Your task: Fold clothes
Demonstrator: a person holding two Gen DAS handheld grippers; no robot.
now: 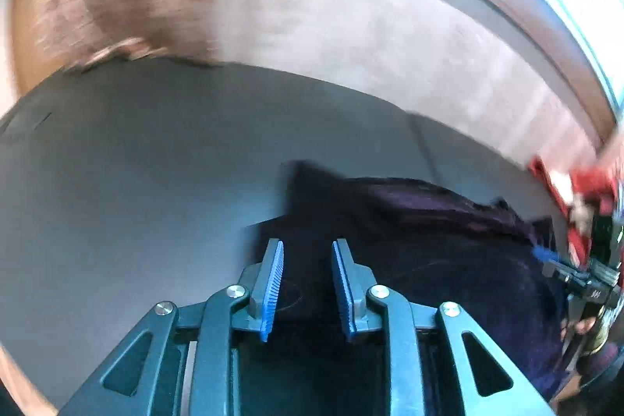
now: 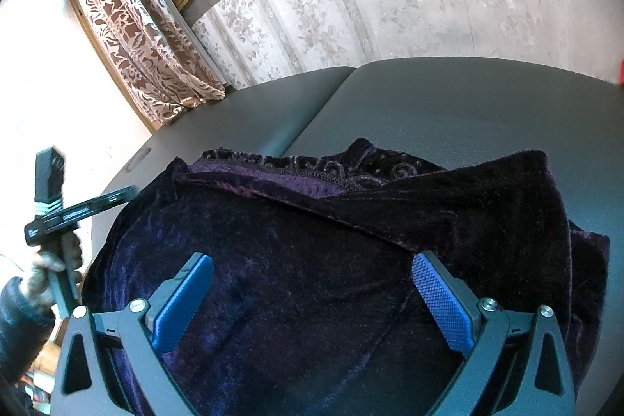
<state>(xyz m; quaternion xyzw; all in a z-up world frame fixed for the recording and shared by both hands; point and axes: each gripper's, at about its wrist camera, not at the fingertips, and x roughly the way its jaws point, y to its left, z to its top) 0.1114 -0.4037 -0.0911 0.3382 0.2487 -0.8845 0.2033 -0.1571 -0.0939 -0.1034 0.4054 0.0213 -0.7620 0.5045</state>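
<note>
— A dark purple velvet garment (image 2: 296, 260) lies bunched on the grey desk (image 2: 448, 96), one panel already lapped over toward its embroidered neckline (image 2: 343, 170). Where are the tools?

— The right hand-held gripper (image 2: 312, 299) hovers over the cloth, jaws spread wide and empty. The left hand-held gripper (image 1: 308, 287), blurred in its own camera, sits at the garment's edge with a narrower gap between its jaws, nothing between them.

— Mid-fold or tidying a finished one?

— Either fits; the heap is lapped but lumpy. Whichever, velvet slides, so I'd judge a good pinch takes the hem's full thickness at two well-separated points, lifts low and lays the panel flat.
</note>
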